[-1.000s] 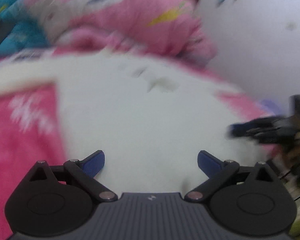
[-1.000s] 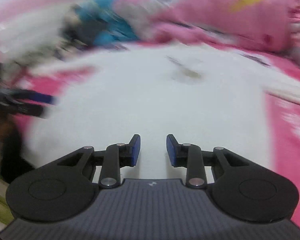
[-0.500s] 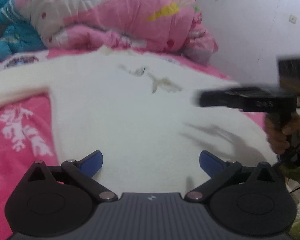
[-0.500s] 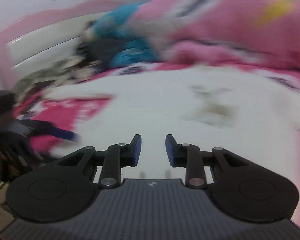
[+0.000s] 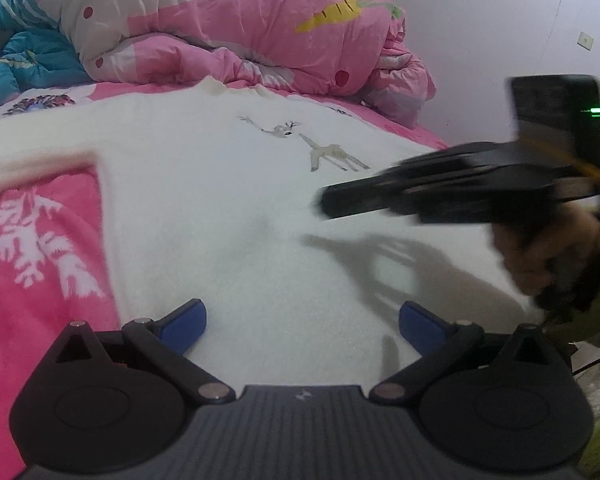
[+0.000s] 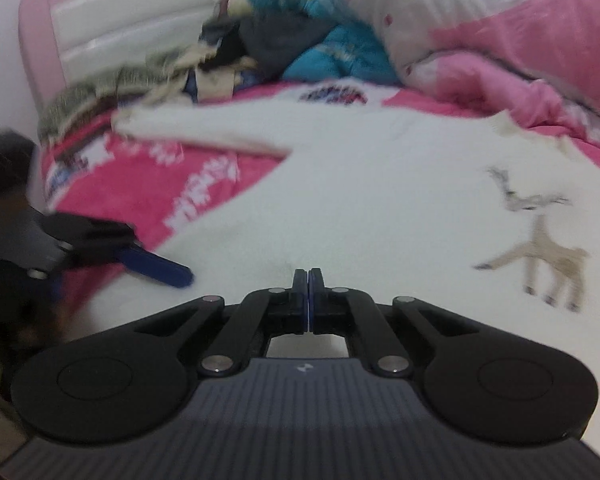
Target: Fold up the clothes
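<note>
white sweater [image 5: 228,200] lies spread flat on the pink bed sheet [image 5: 32,240], front up, deer print [image 5: 332,156] on the chest, collar toward the pink carrot-print quilt [image 5: 240,28]. one sleeve stretches out sideways over the sheet toward the clothes pile [image 6: 180,68] by the headboard [image 6: 120,20]. left gripper [image 5: 302,320] sits low over the sweater's lower body near its left side edge, jaws wide open, nothing between them. right gripper [image 6: 308,296] is over the sweater's middle, jaws closed together, blue pads touching; can't tell if any fabric is pinched. in left view the right gripper is blurred, held up just over the cloth with its shadow below. blue quilt [image 5: 24,60] bunched at far left behind the pink one. white wall [image 5: 500,40] to the right.
</note>
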Available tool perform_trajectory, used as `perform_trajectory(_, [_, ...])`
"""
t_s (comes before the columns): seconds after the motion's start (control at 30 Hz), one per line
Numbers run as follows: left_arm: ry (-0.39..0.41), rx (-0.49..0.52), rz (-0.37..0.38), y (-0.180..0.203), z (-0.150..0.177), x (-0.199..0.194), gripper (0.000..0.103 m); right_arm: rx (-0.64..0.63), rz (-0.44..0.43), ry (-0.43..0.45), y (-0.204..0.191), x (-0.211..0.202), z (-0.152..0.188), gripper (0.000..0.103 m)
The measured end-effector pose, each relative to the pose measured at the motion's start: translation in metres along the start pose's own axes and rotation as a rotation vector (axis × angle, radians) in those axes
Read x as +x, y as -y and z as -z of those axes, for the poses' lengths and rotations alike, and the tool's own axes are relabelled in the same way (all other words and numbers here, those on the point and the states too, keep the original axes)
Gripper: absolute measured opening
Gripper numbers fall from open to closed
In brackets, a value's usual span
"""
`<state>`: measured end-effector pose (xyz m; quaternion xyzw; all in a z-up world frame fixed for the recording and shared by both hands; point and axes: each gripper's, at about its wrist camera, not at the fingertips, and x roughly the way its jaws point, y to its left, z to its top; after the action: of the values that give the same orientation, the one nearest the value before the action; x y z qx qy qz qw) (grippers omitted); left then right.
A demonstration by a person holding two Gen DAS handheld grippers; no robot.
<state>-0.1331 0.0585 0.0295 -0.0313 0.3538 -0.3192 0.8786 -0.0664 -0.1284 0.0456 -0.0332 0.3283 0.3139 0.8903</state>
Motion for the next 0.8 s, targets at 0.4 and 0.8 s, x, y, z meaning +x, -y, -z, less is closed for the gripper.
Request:
perform_trajectory(0.4, [-0.014,-0.022,-0.043,0.000,-0.007,-0.002,0.103,0.289,0.342,0.098,0.039,-0.133,0.071,0.002])
perform_trajectory(0.8, [0.006,-0.114,-0.094,0.016,0.003,-0.029,0.103,0.433,0.681,0.067,0.062,-0.216,0.151,0.012])
